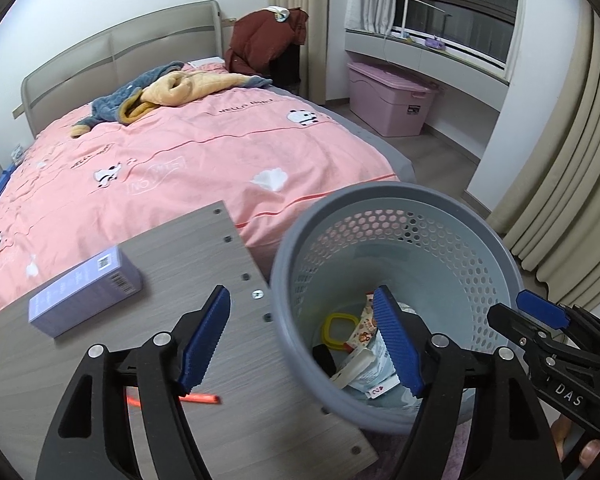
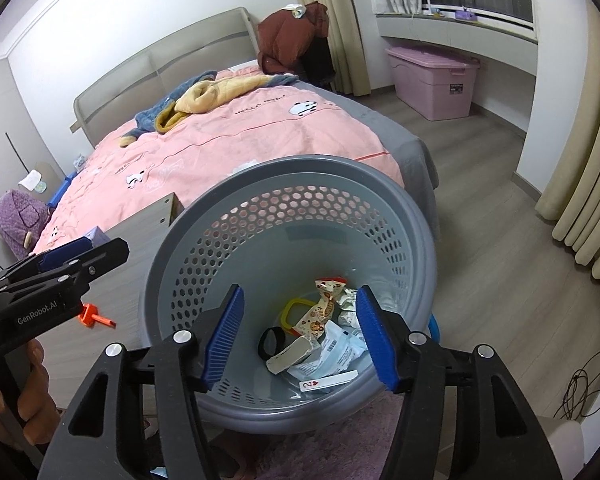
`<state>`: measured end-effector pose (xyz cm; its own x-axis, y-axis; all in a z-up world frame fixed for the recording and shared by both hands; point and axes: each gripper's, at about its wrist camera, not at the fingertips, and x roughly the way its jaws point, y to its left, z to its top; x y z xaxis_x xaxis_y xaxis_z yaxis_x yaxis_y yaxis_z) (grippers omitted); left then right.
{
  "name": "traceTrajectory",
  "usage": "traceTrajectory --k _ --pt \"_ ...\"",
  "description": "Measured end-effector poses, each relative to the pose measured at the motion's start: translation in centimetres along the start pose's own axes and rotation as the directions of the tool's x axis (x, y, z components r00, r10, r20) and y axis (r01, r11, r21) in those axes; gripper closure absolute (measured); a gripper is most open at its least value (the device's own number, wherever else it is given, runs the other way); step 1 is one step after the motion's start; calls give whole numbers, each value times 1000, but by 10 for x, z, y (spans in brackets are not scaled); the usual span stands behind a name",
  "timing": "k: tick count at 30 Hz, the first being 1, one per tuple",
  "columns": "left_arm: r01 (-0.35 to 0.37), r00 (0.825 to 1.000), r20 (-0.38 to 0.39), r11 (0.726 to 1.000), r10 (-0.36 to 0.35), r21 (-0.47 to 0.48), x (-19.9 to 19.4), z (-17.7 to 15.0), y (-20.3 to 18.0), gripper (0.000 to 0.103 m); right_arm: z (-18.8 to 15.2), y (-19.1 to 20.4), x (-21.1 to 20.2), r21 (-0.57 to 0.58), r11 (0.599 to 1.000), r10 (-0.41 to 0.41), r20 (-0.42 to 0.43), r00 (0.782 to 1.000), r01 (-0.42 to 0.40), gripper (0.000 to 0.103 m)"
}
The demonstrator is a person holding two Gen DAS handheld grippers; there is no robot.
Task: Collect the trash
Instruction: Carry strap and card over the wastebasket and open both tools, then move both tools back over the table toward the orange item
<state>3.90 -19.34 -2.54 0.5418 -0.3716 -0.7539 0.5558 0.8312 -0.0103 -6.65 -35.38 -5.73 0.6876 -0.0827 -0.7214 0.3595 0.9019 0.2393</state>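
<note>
A grey perforated waste basket [image 1: 396,196] [image 2: 300,168] stands by the grey table's right edge. It holds trash: wrappers [image 2: 320,312], a playing card [image 2: 312,385], a yellow ring [image 1: 340,328] and a black band [image 2: 269,340]. My left gripper [image 1: 308,344] is open and empty, straddling the basket's left rim. My right gripper [image 2: 300,340] is open and empty above the basket's mouth; it also shows at the right of the left wrist view [image 1: 540,320]. An orange marker [image 1: 204,399] [image 2: 96,317] and a lavender box [image 1: 84,292] lie on the table.
The grey wood-look table [image 1: 236,412] stands against a pink-quilted bed [image 1: 180,152] with bundled clothes [image 1: 168,92]. A pink storage bin [image 1: 392,100] sits by the window. Beige curtains [image 1: 560,184] hang at right. A cable [image 2: 580,392] lies on the wood floor.
</note>
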Motion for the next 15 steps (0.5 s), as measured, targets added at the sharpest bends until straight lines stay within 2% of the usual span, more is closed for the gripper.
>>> traceTrajectory --k 11,15 --pt "-84 995 47 993 88 -86 -31 -17 57 31 -8 53 0 -121 990 79 -5 997 -79 32" --pt "-129 989 59 983 138 -134 -43 -27 86 28 -12 83 3 -176 977 117 -11 993 -117 24"
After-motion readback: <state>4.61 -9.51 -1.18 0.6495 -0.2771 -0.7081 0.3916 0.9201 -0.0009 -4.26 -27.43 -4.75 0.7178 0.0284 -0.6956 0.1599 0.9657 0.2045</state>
